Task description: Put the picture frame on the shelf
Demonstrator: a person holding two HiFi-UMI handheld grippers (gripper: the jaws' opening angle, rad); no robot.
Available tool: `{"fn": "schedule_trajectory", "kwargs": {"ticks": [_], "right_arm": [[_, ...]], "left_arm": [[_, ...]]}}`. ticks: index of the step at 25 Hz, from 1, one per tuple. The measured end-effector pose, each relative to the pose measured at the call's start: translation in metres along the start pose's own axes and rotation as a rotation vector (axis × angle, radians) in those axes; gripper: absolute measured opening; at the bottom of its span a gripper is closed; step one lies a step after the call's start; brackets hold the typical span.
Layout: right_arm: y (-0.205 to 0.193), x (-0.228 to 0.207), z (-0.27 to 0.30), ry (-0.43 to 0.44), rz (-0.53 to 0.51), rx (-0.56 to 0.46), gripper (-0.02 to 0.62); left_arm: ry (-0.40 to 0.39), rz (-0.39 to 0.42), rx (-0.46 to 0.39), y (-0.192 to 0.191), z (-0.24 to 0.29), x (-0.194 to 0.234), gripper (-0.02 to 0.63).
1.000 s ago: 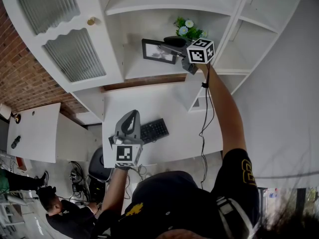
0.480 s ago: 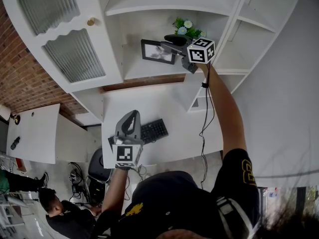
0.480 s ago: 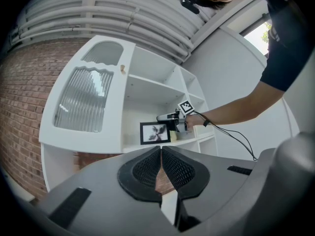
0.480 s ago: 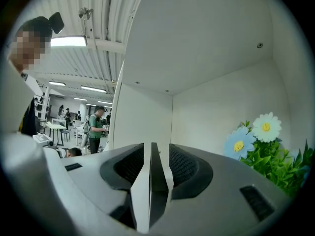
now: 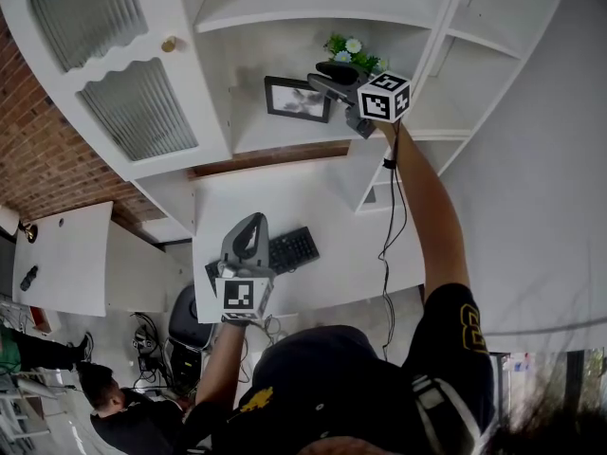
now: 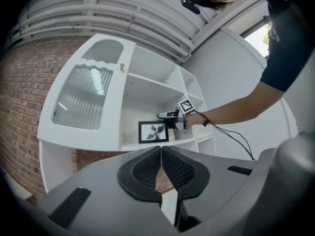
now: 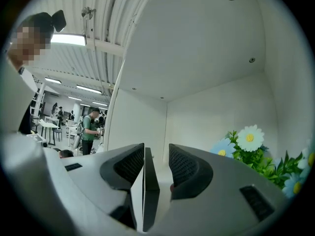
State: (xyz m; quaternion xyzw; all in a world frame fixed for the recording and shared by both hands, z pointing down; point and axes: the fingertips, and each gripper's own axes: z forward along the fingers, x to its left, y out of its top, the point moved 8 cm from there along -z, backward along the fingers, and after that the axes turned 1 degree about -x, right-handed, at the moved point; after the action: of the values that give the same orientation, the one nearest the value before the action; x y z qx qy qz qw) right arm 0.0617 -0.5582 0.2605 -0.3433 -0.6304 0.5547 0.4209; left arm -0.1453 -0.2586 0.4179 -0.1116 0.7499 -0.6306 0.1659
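On the middle shelf [image 5: 285,131] of a white cabinet the picture frame [image 5: 298,99] stands upright, black border, pale mat, dark image; it sits at the compartment's centre with artificial flowers [image 5: 353,53] just beside it to the right.

Right gripper [image 5: 324,81] is held out at arm's length, reaching into that compartment at the frame's right edge; marker cube [image 5: 384,97] faces the head camera; a thin cable [image 5: 387,245] runs down along the arm.

Right gripper view: jaws parted; the frame's thin dark edge [image 7: 149,186] stands between them, close against the left pad [image 7: 129,165], clear gap to the right pad; not clamped. White and blue daisies [image 7: 250,137] with green leaves sit low right; back wall and ceiling of the compartment are plain white.

Left gripper [image 5: 250,224] hangs low over the white desk [image 5: 322,207], near a black keyboard [image 5: 289,249], well apart from the shelf. Left gripper view: jaws pressed together, pads meeting along one line [image 6: 161,154], nothing between them; beyond them, the frame [image 6: 153,132] on its shelf and the other gripper beside it.

Ribbed-glass cabinet door [image 5: 137,102] stands left of the open compartments; brick wall [image 5: 38,150] further left.
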Motion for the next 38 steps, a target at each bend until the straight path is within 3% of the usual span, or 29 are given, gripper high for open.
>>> {"fn": "schedule_trajectory", "kwargs": {"ticks": [13, 30, 34, 38], "right_arm": [[0.003, 0.005, -0.010, -0.019, -0.018, 0.006, 0.146], [-0.003, 0.024, -0.069, -0.339, 0.015, -0.088, 0.140], [-0.007, 0.042, -0.087, -0.425, 0.033, -0.109, 0.126], [-0.018, 0.071, -0.099, -0.476, -0.003, -0.077, 0.120]], "left_arm": [[-0.022, -0.018, 0.028, -0.005, -0.001, -0.003, 0.026], [-0.024, -0.016, 0.023, -0.004, -0.005, 0.009, 0.026], [-0.031, -0.017, 0.044, -0.004, -0.003, 0.013, 0.026], [-0.019, -0.020, 0.007, -0.003, 0.000, 0.021, 0.026]]}}
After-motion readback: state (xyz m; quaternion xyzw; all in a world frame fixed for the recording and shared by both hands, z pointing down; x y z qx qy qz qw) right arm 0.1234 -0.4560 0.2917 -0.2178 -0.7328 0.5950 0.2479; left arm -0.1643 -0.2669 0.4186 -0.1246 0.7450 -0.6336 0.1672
